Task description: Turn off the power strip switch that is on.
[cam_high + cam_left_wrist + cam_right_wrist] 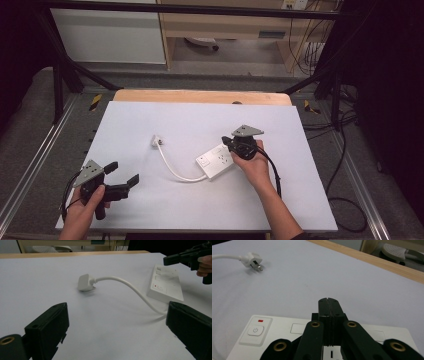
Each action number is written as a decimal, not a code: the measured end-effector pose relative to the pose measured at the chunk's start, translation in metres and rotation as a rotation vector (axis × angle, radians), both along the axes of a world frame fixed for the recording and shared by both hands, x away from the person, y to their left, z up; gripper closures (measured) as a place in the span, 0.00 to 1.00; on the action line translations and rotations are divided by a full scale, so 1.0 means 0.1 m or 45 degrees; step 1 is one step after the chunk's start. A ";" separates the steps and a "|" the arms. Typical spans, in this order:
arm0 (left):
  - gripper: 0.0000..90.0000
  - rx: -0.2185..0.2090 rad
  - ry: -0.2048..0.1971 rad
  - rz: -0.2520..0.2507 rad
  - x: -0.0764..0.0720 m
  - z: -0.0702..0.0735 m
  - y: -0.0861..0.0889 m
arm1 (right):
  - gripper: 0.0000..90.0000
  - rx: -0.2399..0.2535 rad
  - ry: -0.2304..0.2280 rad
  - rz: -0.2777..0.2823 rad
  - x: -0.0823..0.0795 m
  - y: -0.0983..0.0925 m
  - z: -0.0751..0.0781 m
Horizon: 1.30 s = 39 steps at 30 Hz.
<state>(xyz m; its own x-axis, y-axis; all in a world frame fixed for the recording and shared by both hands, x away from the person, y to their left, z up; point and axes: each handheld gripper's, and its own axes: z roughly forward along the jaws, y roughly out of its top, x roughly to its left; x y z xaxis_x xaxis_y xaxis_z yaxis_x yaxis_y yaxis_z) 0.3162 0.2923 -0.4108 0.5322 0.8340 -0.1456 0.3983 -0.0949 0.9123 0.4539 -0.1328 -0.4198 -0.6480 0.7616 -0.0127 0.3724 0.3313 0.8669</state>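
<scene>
The white power strip (pixel 216 161) is seen at centre-right of the high view, flat on the white sheet (pixel 200 125). The right gripper (pixel 229 142) is held directly over the strip's upper-right end; jaws are seen pressed together w/ nothing between them, tips above the socket face in the right gripper view. Contact w/ the strip can't be told. The strip's cord (pixel 172 167) is curved toward the left, ending in the plug (pixel 157 140) left of centre. The left gripper (pixel 126 175) is held at lower left, jaws wide apart, empty, well apart from the strip. No containers. Sheet is laid on a wooden table (pixel 200 96); grey floor and a dark frame are seen beyond.
</scene>
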 end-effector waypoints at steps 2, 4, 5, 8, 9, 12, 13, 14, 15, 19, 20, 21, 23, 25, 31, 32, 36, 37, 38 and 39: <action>0.05 0.001 -0.001 -0.001 0.00 0.00 0.00 | 1.00 -0.010 0.010 0.004 0.00 0.01 -0.02; 0.05 0.001 0.001 -0.002 0.00 0.00 0.00 | 1.00 -0.014 0.019 0.008 0.01 0.03 -0.04; 0.05 0.004 0.000 -0.002 0.00 0.00 0.00 | 1.00 -0.018 0.023 0.013 0.01 0.04 -0.05; 0.05 0.005 0.001 -0.003 0.00 0.00 0.00 | 1.00 -0.026 0.029 0.022 0.01 0.07 -0.08; 0.05 0.002 0.004 -0.004 0.00 0.00 -0.01 | 1.00 -0.029 0.037 0.025 0.01 0.07 -0.08; 0.05 0.004 0.003 -0.005 0.00 0.00 -0.01 | 1.00 -0.037 0.042 0.034 0.01 0.10 -0.10; 0.05 0.005 0.004 -0.006 0.00 0.00 -0.01 | 1.00 -0.039 0.044 0.035 0.01 0.10 -0.11; 0.05 0.005 0.004 -0.007 0.00 0.00 -0.01 | 1.00 -0.041 0.048 0.037 0.01 0.11 -0.11; 0.05 0.005 0.003 -0.007 0.00 0.00 -0.01 | 0.99 -0.042 0.052 0.038 0.01 0.11 -0.12; 0.05 0.009 0.003 -0.009 0.00 -0.01 -0.01 | 0.99 -0.045 0.069 0.045 0.01 0.13 -0.14; 0.05 0.009 0.003 -0.009 0.00 -0.01 -0.01 | 0.99 -0.044 0.069 0.045 0.01 0.13 -0.15; 0.05 0.009 0.003 -0.009 0.00 -0.01 -0.01 | 0.99 -0.047 0.071 0.045 0.01 0.14 -0.15; 0.05 0.010 0.005 -0.007 0.00 -0.01 -0.01 | 0.99 -0.047 0.072 0.051 0.02 0.14 -0.16; 0.05 0.009 0.007 -0.008 0.00 -0.01 -0.01 | 0.99 -0.047 0.070 0.057 0.01 0.15 -0.16; 0.05 0.009 0.009 -0.011 0.00 -0.01 -0.01 | 0.99 -0.045 0.081 0.054 0.03 0.16 -0.19; 0.05 0.009 0.009 -0.011 0.00 -0.01 -0.01 | 0.99 -0.046 0.081 0.054 0.03 0.16 -0.19; 0.05 0.009 0.010 -0.011 0.00 -0.01 -0.01 | 0.99 -0.041 0.084 0.052 0.02 0.17 -0.19; 0.05 0.009 0.010 -0.011 0.00 -0.01 -0.01 | 0.99 -0.041 0.085 0.051 0.03 0.16 -0.19; 0.05 0.009 0.009 -0.011 0.00 -0.01 -0.01 | 0.99 -0.044 0.084 0.052 0.03 0.16 -0.19; 0.05 0.009 0.009 -0.011 0.00 -0.01 -0.01 | 0.99 -0.043 0.086 0.050 0.03 0.16 -0.19</action>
